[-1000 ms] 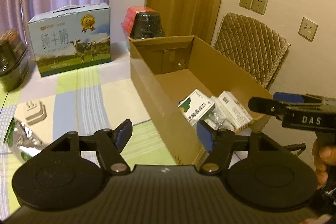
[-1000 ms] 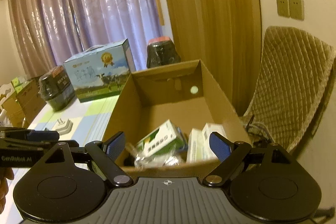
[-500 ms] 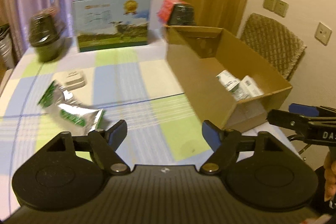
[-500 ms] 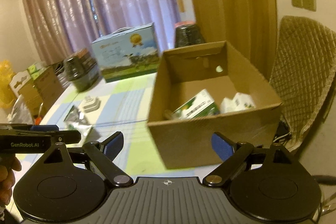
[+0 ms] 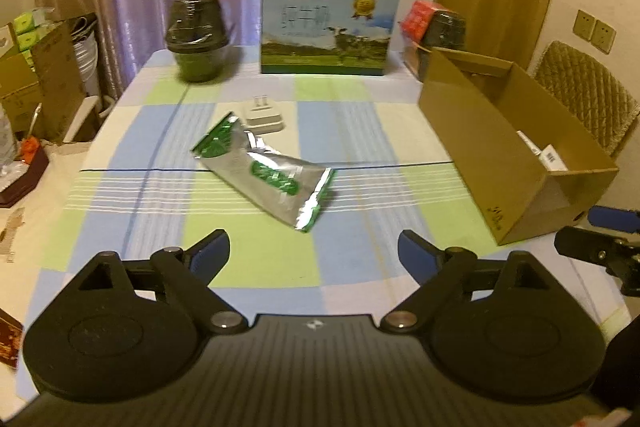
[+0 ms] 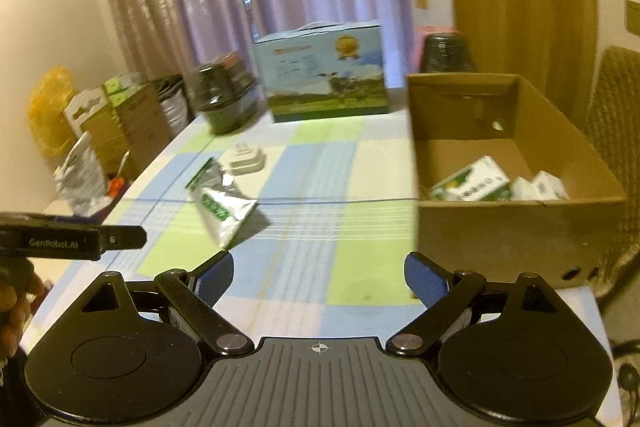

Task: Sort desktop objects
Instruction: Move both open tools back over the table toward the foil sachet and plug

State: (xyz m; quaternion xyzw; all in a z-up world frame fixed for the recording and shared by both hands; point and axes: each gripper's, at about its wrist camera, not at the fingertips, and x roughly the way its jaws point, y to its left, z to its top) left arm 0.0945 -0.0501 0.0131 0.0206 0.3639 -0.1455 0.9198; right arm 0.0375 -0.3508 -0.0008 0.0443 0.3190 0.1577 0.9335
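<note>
Both-handed reach stage: left gripper and right gripper hover, jaws apart and empty. Next, one closes on the foil pouch for the cardboard box.

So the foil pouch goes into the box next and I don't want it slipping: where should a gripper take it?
Take the foil pouch by its raised, crimped near end from above with the left gripper. It lies flat on the tablecloth, so only that lifted edge offers a bite.

Pouch lies mid-table — plug behind, box right.
</note>
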